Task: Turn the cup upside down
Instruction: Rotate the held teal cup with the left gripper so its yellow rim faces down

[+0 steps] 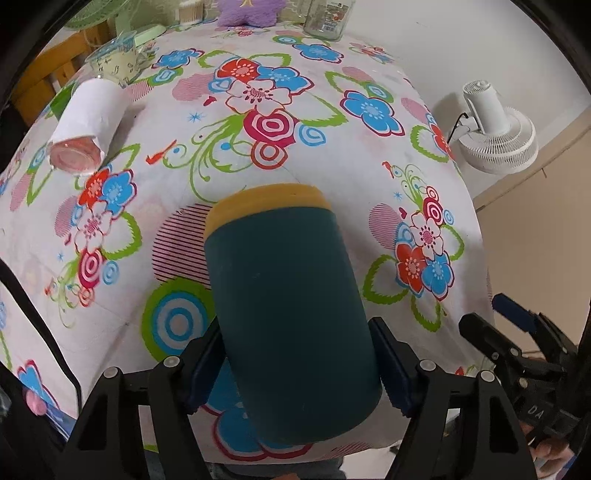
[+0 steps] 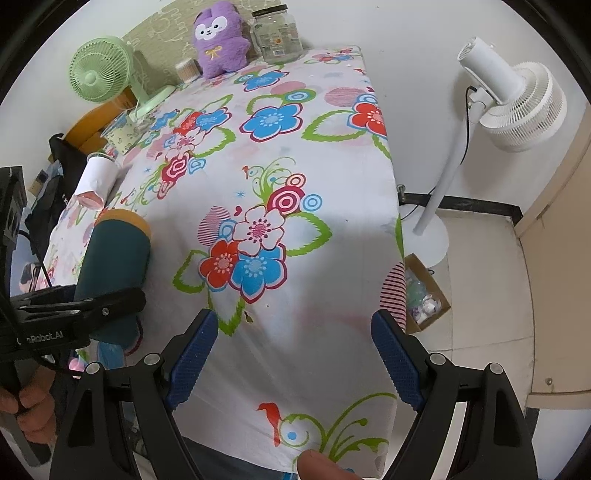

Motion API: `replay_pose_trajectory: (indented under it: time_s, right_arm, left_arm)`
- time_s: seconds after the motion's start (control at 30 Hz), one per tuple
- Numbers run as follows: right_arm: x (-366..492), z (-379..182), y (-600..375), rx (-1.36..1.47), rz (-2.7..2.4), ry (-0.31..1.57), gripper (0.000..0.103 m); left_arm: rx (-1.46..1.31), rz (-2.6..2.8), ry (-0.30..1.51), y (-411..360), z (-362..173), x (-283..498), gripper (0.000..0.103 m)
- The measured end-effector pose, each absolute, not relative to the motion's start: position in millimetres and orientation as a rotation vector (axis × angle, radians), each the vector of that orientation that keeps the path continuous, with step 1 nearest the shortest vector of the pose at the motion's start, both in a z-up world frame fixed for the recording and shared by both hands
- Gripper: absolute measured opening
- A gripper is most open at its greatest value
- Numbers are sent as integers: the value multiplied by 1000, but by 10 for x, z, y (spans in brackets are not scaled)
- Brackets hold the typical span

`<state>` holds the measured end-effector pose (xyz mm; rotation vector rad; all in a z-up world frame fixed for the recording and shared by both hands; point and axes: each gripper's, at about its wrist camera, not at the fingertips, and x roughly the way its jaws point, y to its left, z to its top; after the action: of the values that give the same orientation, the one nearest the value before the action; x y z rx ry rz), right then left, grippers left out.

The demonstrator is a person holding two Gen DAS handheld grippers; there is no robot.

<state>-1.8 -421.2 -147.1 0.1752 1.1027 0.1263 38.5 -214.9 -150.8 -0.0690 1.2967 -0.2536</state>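
Note:
A dark teal cup [image 1: 291, 317] with a yellow band at its far end is held in my left gripper [image 1: 299, 365], whose blue pads press its sides near its base. The cup is tilted, its yellow end pointing away over the flowered tablecloth [image 1: 258, 155]. In the right wrist view the same cup [image 2: 114, 258] shows at the left, clamped by the left gripper. My right gripper [image 2: 295, 362] is open and empty above the table's near right part.
A white paper-wrapped cup [image 1: 85, 125] lies on its side at the left. A glass jar [image 2: 275, 33], purple plush [image 2: 219, 37], green fan [image 2: 99, 74] stand at the back. A white floor fan [image 2: 517, 107] and a cardboard box [image 2: 424, 295] are right of the table.

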Motion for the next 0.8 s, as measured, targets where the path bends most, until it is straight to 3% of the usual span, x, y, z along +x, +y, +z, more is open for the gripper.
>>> replay_pose_trajectory:
  time_s: [0.8]
  right_arm:
    - [14, -1466, -4001, 162, 193, 1066, 87]
  left_arm:
    - [149, -301, 1168, -1901, -992, 582, 66]
